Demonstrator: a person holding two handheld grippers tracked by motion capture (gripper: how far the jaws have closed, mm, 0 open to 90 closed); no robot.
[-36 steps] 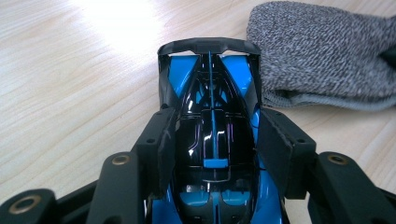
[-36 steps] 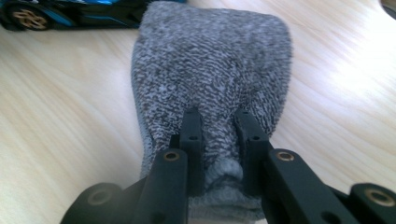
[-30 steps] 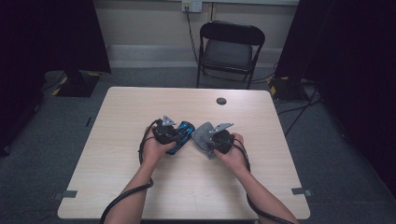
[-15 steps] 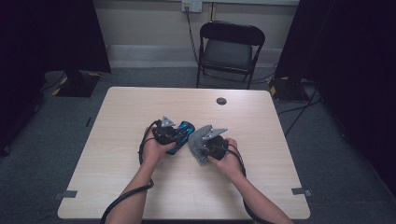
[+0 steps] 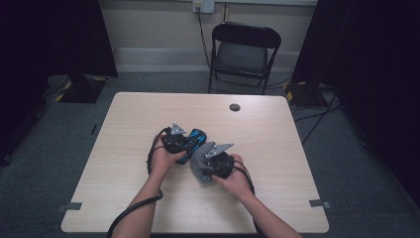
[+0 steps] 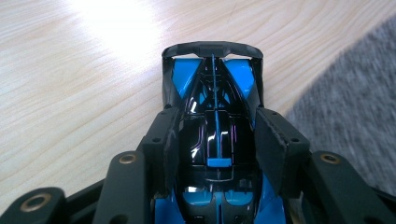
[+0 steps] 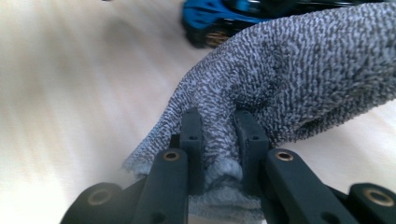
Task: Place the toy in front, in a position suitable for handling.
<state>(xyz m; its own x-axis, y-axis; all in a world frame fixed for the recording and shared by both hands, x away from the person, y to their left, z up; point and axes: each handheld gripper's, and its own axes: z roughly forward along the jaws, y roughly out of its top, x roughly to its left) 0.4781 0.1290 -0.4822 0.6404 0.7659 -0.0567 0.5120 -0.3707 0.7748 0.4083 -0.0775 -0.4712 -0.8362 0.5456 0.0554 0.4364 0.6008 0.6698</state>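
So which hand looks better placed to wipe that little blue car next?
Probably the right. The right gripper is already shut on the grey cloth, which lies right beside the toy car. The left gripper is clamped on the car, holding it on the table.

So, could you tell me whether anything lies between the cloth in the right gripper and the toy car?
Nothing visible does. The cloth, pinched in the right gripper, hangs right beside the car, which the left gripper clamps on the bare table.
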